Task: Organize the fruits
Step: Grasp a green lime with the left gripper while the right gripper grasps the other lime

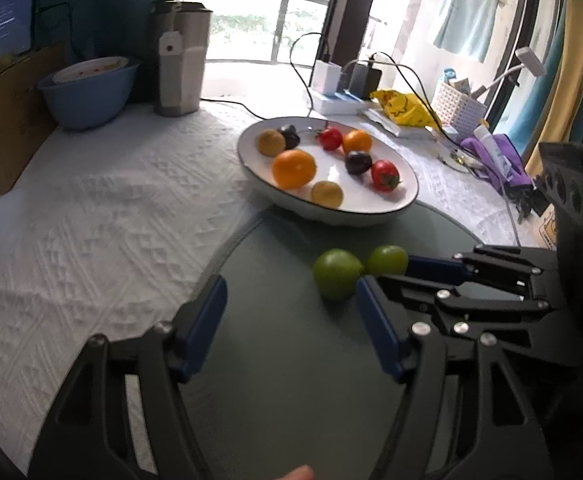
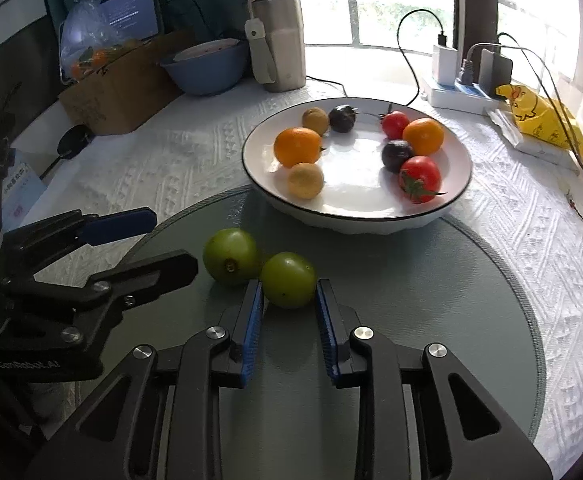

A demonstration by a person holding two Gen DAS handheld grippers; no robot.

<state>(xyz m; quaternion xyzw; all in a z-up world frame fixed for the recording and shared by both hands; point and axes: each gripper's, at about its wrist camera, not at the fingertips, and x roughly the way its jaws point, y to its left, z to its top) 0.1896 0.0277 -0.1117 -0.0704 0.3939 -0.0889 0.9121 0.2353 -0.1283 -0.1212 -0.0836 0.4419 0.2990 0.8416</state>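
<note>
In the left wrist view, the left gripper [image 1: 291, 320] hangs over the round grey-green mat [image 1: 291, 380] with its blue pads far apart and nothing between them; two green fruits lie touching each other on the mat just ahead of its right-hand pad, the nearer green fruit [image 1: 337, 274] beside the farther green fruit [image 1: 387, 260]; the right gripper [image 1: 419, 276] reaches in from the right edge, its blue fingertips [image 1: 431, 266] set about the farther green fruit; the white plate [image 1: 407, 184] sits at the far rim of the mat, partly on the white tablecloth [image 1: 91, 220], holding two oranges, two red tomatoes, two dark plums and two small yellow fruits; a blue bowl [image 1: 87, 96] and a steel tumbler [image 1: 181, 60] stand toward the far left corner of the desk.

In the right wrist view, the right gripper [image 2: 287, 304] has its blue pads on either side of one green fruit [image 2: 287, 284], close against its flanks, though whether they press it or only flank it cannot be told; the other green fruit [image 2: 231, 256] touches it on the left; the left gripper [image 2: 147, 240] enters from the left edge, pads spread and holding nothing; the white plate [image 2: 371, 200] stands just beyond the pair at the mat's far rim; a yellow bag [image 2: 539, 116] lies near the desk's far right edge.
</note>
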